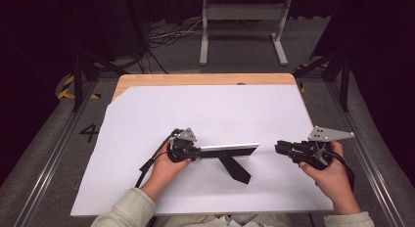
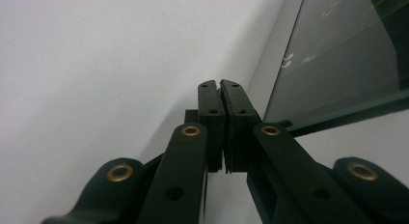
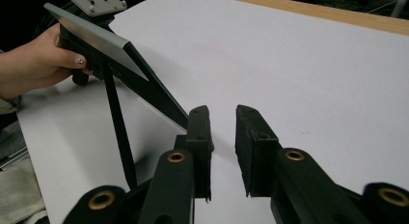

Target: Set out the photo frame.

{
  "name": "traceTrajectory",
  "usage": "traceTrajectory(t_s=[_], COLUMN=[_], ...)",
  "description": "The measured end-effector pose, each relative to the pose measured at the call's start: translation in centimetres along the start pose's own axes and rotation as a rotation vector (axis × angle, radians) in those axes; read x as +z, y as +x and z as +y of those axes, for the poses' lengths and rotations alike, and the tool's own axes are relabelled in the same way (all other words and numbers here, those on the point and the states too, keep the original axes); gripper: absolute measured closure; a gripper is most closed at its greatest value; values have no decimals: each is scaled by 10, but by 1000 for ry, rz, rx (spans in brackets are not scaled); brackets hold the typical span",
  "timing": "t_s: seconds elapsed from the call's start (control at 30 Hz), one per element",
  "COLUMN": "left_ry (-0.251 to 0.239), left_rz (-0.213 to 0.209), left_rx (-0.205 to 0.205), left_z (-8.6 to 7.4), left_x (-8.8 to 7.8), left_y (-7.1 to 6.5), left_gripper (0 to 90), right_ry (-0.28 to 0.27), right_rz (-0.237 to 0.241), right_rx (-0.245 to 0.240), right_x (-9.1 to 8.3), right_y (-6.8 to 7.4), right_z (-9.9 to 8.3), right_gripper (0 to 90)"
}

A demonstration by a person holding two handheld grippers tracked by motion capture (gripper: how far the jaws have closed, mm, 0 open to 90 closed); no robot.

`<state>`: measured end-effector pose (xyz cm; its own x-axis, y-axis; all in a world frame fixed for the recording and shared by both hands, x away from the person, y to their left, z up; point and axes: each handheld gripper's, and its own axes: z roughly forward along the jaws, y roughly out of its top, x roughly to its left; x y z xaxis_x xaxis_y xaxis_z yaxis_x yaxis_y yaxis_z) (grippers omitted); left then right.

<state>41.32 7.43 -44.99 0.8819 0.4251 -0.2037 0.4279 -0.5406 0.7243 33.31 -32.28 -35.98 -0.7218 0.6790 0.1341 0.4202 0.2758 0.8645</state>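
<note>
A thin picture frame (image 1: 230, 148) with a silver rim and dark glass (image 2: 337, 50) stands on a white sheet, propped by a black stand leg (image 1: 235, 168). My left gripper (image 1: 196, 151) sits at the frame's left end. Its jaws (image 2: 221, 84) are pressed together with nothing visible between the pads, and the glass lies just beside the right jaw. My right gripper (image 1: 277, 147) hovers a short gap off the frame's right end, open, with nothing between its fingers (image 3: 222, 113). In the right gripper view the frame (image 3: 96, 33) and its leg (image 3: 118, 127) lie ahead and to the left.
The white sheet (image 1: 205, 109) covers most of a wooden table (image 1: 195, 79). Beyond the table's far edge are cables on the floor and a grey metal stand (image 1: 242, 21). Rails run along both sides of the table.
</note>
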Motion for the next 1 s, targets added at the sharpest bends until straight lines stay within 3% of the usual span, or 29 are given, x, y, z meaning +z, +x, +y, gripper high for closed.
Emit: traceTrajectory(t_s=[0.63,0.83,1.0], left_ry=[94,105,128], left_rz=[-63,-65,-69], left_rx=[58,61,59], left_z=[-9,-13,-15], left_x=[-11,-14,-14], left_y=[-27,-31,-34], left_gripper=[900,900,900], right_ry=[-16,-5,35], right_rz=[15,34,42], right_rx=[24,23,15], right_x=[-4,-2,1], right_y=[0,2,5], right_z=[3,4,5], right_gripper=[725,702,700])
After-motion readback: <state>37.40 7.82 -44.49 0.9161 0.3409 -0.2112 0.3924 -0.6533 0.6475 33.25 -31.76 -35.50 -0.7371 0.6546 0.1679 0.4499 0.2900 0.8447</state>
